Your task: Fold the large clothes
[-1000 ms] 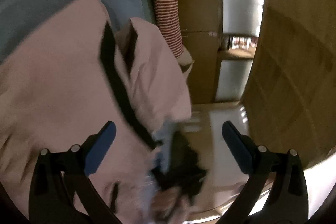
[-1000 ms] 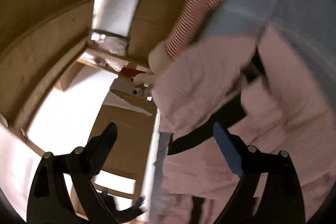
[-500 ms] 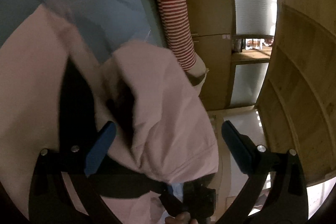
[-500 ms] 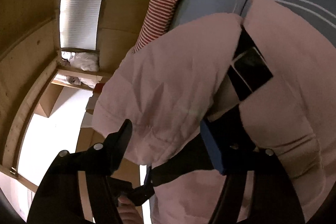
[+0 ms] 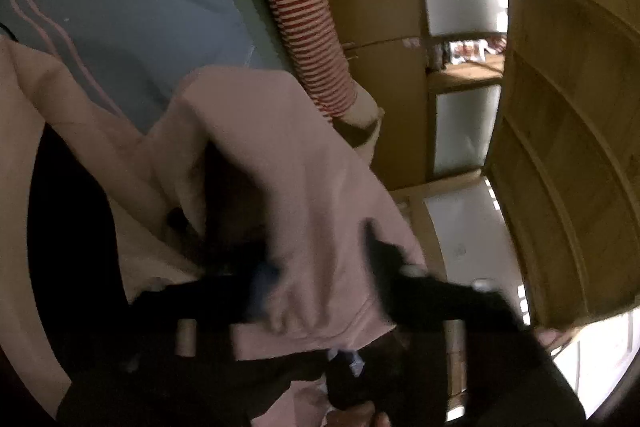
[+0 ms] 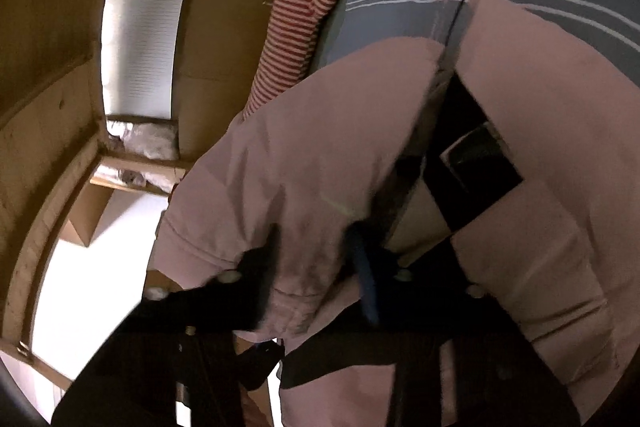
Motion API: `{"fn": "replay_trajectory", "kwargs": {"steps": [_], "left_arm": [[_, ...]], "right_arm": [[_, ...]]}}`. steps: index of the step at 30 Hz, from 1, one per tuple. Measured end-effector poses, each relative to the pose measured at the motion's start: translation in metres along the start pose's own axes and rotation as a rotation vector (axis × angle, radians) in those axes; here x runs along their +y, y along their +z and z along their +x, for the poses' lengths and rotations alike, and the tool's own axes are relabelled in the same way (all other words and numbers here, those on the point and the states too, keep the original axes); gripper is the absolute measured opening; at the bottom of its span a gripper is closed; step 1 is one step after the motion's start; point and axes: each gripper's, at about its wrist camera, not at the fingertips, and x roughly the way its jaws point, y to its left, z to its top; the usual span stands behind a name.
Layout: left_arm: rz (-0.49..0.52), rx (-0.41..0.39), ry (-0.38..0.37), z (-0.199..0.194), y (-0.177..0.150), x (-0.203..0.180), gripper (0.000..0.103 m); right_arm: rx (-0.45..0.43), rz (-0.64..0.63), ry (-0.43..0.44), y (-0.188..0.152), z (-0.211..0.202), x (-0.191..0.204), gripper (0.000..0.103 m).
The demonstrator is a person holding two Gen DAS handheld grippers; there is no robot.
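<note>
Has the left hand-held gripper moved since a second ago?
Yes. The left hand-held gripper has come forward onto the pink garment, toward the striped toy leg; its jaws are closing with pink cloth between them.

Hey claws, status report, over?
Left claw closing on pink garment. Right claw closing on it too. Striped doll beyond, clear.

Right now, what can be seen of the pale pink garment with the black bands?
The pale pink garment with black bands looks like soft, thick cloth, with a stitched hem and a broad black strip. It lies rumpled, partly on the blue striped bedcover, one part hanging over the bed's edge beside a red-and-white striped plush limb. The left gripper and the right gripper are each closing on a bunched fold near the hem, cloth between the jaws.
</note>
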Motion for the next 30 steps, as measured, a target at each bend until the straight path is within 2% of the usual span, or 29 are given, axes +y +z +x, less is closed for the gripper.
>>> {"fn": "replay_trajectory", "kwargs": {"steps": [1, 4, 8, 14, 17, 19, 23, 26, 27, 30], "left_arm": [[0.001, 0.006, -0.016, -0.002, -0.001, 0.001, 0.016], [-0.045, 0.014, -0.058, -0.010, 0.001, 0.009, 0.009], [-0.035, 0.013, -0.071, -0.026, -0.005, 0.002, 0.005], [-0.038, 0.067, -0.171, -0.062, -0.034, -0.017, 0.004], [-0.039, 0.112, -0.161, -0.083, -0.063, -0.018, 0.004], [-0.042, 0.154, -0.120, -0.093, -0.084, -0.014, 0.004], [-0.076, 0.223, -0.025, -0.104, -0.116, 0.009, 0.004], [-0.108, 0.248, 0.059, -0.109, -0.131, 0.033, 0.004], [-0.116, 0.244, 0.071, -0.111, -0.135, 0.039, 0.004], [-0.139, 0.209, 0.073, -0.118, -0.141, 0.055, 0.006]], "right_arm": [[-0.011, -0.009, -0.003, 0.000, -0.002, 0.000, 0.014], [-0.045, -0.045, 0.043, 0.002, -0.010, 0.003, 0.010], [-0.041, -0.050, 0.097, 0.004, -0.014, 0.009, 0.009], [-0.019, -0.050, 0.194, -0.004, -0.037, 0.029, 0.008], [0.005, -0.043, 0.233, -0.007, -0.055, 0.037, 0.008], [0.032, -0.052, 0.236, -0.014, -0.070, 0.041, 0.008], [0.083, -0.090, 0.183, -0.030, -0.100, 0.040, 0.008], [0.129, -0.102, 0.082, -0.047, -0.116, 0.023, 0.008], [0.142, -0.109, 0.023, -0.054, -0.122, 0.014, 0.008], [0.171, -0.091, -0.066, -0.070, -0.124, -0.011, 0.008]]}}
